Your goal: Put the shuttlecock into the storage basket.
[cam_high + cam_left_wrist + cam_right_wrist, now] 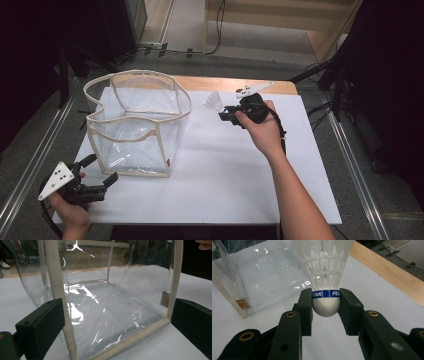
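The right tool [325,303] grips a shuttlecock [324,277] by its cork, held above the desk [225,170] at the bag's [135,120] 3 o'clock. The left tool [100,175], wide open, waits at 7 o'clock. Likely next: carry it over the rim and release.

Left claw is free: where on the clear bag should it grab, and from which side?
Take the clear bag by its cream-trimmed top rim, coming down from above at the near corner. The piping gives firm purchase; the slick plastic walls would buckle. The left claw stands open beside that corner.
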Action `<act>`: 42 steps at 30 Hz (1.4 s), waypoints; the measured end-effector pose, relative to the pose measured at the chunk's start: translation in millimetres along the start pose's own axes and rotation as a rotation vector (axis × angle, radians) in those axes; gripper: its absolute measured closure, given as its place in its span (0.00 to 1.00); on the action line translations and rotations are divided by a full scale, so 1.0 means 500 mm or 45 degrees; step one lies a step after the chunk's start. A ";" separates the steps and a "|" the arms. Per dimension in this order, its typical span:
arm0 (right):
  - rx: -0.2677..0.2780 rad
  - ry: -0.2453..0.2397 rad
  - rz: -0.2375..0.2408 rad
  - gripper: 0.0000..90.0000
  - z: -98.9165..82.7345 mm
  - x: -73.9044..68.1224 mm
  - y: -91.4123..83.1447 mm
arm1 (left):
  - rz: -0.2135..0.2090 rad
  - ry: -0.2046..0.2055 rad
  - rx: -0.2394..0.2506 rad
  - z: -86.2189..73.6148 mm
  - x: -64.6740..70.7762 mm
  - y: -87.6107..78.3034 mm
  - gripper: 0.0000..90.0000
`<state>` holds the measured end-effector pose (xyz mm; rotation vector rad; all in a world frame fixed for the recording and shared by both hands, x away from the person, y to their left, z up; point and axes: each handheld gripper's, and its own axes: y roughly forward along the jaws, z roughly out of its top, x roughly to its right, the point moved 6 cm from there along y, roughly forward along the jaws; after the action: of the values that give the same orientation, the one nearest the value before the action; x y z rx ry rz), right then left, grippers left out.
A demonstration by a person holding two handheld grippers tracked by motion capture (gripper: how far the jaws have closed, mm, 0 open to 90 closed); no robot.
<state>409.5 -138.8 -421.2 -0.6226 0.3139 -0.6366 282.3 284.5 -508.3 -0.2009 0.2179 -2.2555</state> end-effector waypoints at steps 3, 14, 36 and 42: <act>0.008 -0.003 0.000 0.70 0.009 -0.004 -0.004 | 0.000 0.000 0.000 0.000 0.000 0.000 0.00; 0.054 -0.002 0.000 0.70 0.044 -0.010 -0.024 | -0.003 0.001 0.000 0.000 0.000 0.001 0.00; 0.106 -0.060 0.020 0.70 0.116 -0.050 -0.042 | -0.005 0.001 0.003 0.000 0.001 0.000 0.00; 0.106 -0.077 0.030 0.70 0.131 -0.064 -0.036 | -0.004 0.003 0.004 0.001 0.000 0.000 0.00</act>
<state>406.6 -101.0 -356.5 -0.5564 0.2370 -0.6040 282.1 284.4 -507.9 -0.1971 0.2149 -2.2593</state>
